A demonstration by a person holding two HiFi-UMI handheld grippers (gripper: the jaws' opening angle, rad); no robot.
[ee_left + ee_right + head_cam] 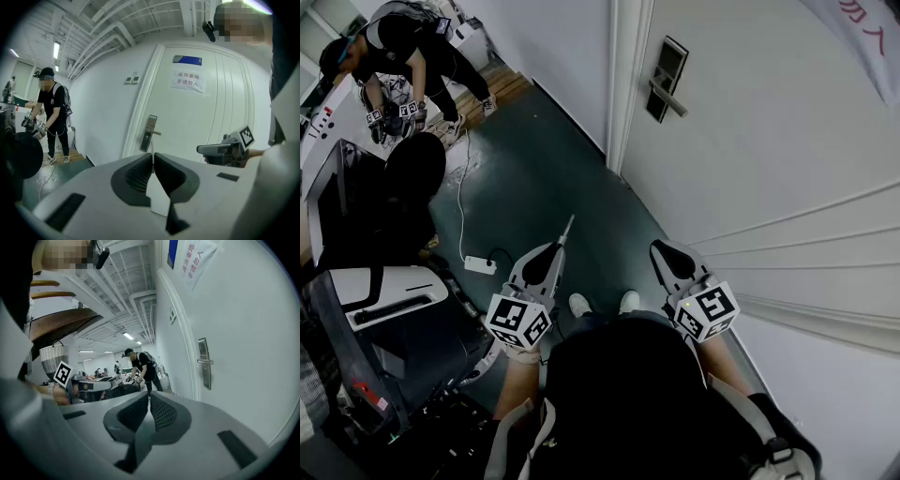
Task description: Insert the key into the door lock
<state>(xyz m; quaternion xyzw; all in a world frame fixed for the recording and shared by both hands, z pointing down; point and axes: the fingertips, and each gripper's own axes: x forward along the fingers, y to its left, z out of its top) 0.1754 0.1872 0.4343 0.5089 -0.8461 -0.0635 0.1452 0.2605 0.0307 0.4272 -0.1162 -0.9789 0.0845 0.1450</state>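
Key: a thin metal blade [566, 230] pokes forward out of the left gripper [555, 247], whose jaws are pinched tight on it.
Right gripper: [660, 249] jaws pressed together on nothing, held beside the left one.
Door lock: a steel plate with a lever [667, 79] on the closed white door [769, 141], well apart from the key's tip.
Done: 1 step, it appears. The key is gripped and aimed roughly toward the door.
Left: carry the key up to the lock, line the blade up with the keyhole (too small to make out in any view), and push it in.
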